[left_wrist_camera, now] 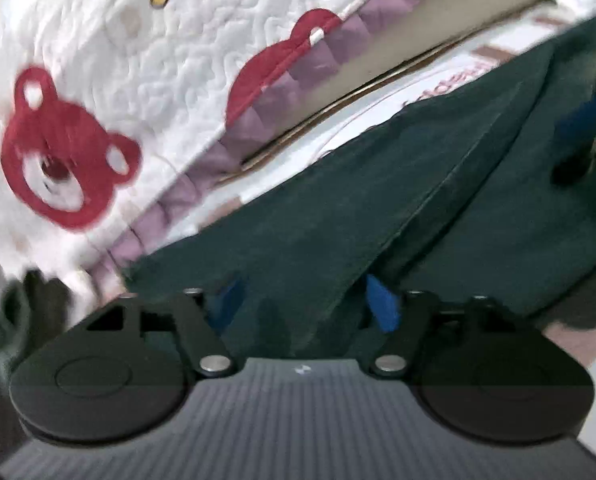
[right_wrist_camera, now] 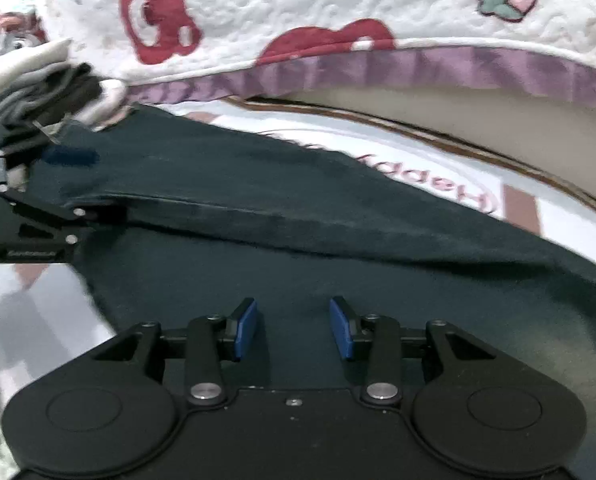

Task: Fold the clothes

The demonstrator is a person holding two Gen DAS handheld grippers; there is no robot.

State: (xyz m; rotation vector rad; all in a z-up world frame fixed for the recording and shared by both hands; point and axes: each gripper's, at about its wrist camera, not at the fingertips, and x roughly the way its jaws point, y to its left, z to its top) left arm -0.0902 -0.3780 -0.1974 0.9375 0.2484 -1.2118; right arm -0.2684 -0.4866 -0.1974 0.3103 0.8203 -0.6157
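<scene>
A dark green garment (left_wrist_camera: 338, 208) lies spread on a white printed mat, with a fold edge running across it; it also shows in the right wrist view (right_wrist_camera: 298, 208). My left gripper (left_wrist_camera: 304, 300) is open low over the garment's near edge, blue pads (left_wrist_camera: 382, 304) apart, cloth between them. My right gripper (right_wrist_camera: 293, 328) is open just above the garment, blue pads (right_wrist_camera: 245, 328) apart. The left gripper (right_wrist_camera: 57, 184) shows at the left of the right wrist view, by the garment's end. The right gripper (left_wrist_camera: 582, 136) shows at the right edge of the left wrist view.
A white quilt with red bears and a purple border (left_wrist_camera: 137, 80) lies behind the garment, also in the right wrist view (right_wrist_camera: 338, 20). The mat (right_wrist_camera: 478, 184) has brown edging and lettering. A pile of grey and white clothes (right_wrist_camera: 37, 80) sits at the far left.
</scene>
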